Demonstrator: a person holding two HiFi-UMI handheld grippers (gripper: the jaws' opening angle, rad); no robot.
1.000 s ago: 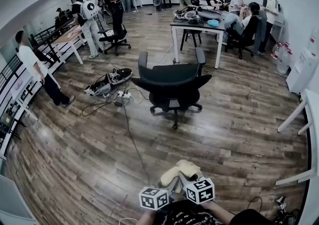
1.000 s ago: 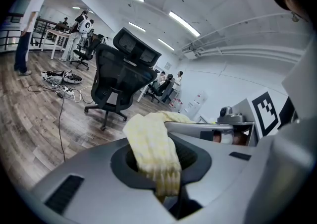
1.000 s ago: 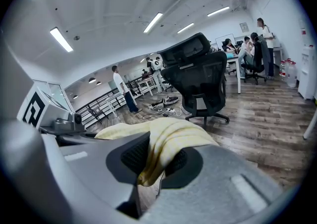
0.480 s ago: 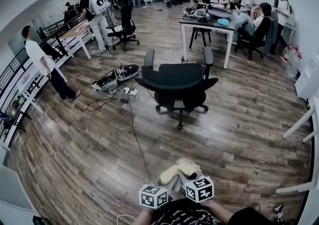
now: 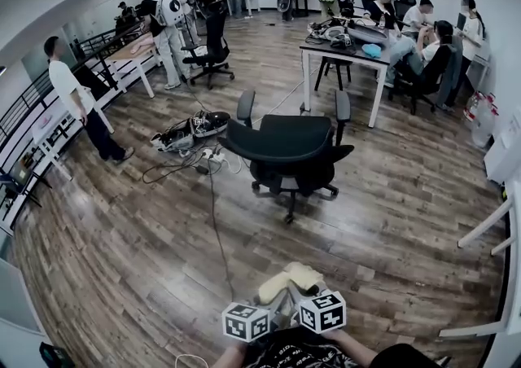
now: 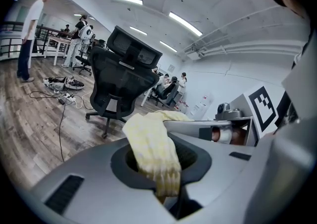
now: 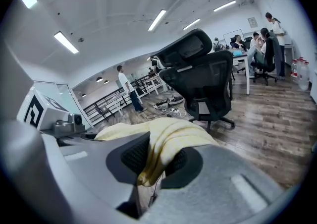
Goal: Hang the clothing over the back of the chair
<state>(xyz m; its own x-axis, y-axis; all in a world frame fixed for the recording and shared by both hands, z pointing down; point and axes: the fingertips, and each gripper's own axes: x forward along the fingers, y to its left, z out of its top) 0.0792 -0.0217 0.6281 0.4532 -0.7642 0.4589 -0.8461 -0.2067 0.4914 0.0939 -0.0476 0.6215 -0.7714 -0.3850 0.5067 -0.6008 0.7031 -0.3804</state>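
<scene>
A pale yellow piece of clothing (image 5: 291, 279) hangs bunched between my two grippers at the bottom of the head view. My left gripper (image 5: 275, 300) is shut on one part of the clothing (image 6: 151, 153). My right gripper (image 5: 295, 296) is shut on another part of the clothing (image 7: 166, 141). The black office chair (image 5: 286, 146) stands on the wooden floor ahead of me, its back towards me. In both gripper views the chair (image 6: 119, 82) (image 7: 203, 77) rises beyond the cloth, apart from it.
A cable (image 5: 213, 220) runs across the floor from a power strip and a heap of gear (image 5: 186, 130) left of the chair. A white table (image 5: 346, 53) with seated people stands behind it. Other people stand at the left and far back. White table legs (image 5: 488, 224) are at the right.
The chair and the room have slid down and closer in the head view, as I have walked towards the chair. Both grippers keep their hold on the clothing.
</scene>
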